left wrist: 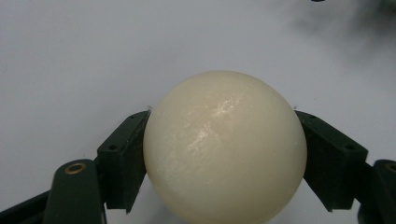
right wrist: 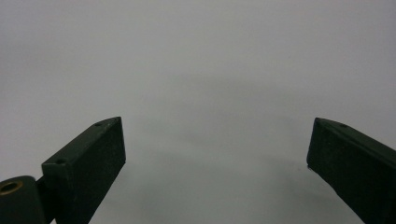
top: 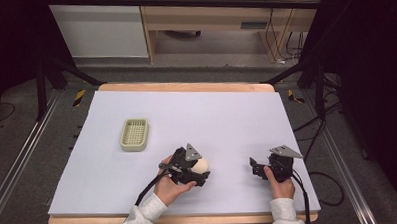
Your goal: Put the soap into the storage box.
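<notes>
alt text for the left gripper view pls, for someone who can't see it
A smooth cream-white ball sits close to the camera, clamped between the two black pads of the left claw, one pad against each side. Behind it lies a plain pale table surface, with a blurred dark shape at the top right corner.

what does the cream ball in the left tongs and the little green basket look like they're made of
The cream round ball looks like glossy hard plastic or ceramic: smooth, with sharp highlights. The pale green slotted rectangular basket looks like matte moulded plastic, with an even grid and thick rim. Neither is certain.

ball (left wrist: 225, 147) bottom cut off by frame edge, far background blurred
</notes>
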### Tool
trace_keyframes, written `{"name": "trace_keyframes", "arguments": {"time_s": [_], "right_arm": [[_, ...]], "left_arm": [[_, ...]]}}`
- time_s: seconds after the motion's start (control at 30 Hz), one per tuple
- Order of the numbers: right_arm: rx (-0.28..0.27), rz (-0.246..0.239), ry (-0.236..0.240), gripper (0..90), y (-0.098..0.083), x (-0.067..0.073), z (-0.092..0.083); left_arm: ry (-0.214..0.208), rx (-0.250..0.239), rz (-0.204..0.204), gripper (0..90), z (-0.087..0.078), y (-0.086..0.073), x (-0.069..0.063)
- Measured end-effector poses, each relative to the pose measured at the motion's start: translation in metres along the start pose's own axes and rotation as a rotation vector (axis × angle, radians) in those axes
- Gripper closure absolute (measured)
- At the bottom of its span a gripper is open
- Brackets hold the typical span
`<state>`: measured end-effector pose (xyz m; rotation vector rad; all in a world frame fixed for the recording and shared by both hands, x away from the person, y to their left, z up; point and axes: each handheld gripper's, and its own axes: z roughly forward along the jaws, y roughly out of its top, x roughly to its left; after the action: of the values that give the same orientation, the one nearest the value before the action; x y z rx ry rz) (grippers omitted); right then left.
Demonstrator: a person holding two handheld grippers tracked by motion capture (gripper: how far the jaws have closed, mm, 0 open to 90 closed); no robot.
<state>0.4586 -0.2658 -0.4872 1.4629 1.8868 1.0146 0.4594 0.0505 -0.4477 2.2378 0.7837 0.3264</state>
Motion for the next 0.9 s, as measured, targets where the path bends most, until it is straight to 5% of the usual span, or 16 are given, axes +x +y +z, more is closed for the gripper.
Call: {"name": "trace_keyframes", "arguments": {"time_s": [0.9], "right_arm": [[-0.001, -0.002, 0.000, 4.8, 0.000, 0.000, 0.000]], "left_arm": [[0.037, -0.017, -0.031, 23.9, -0.034, -0.007, 0.028]]}}
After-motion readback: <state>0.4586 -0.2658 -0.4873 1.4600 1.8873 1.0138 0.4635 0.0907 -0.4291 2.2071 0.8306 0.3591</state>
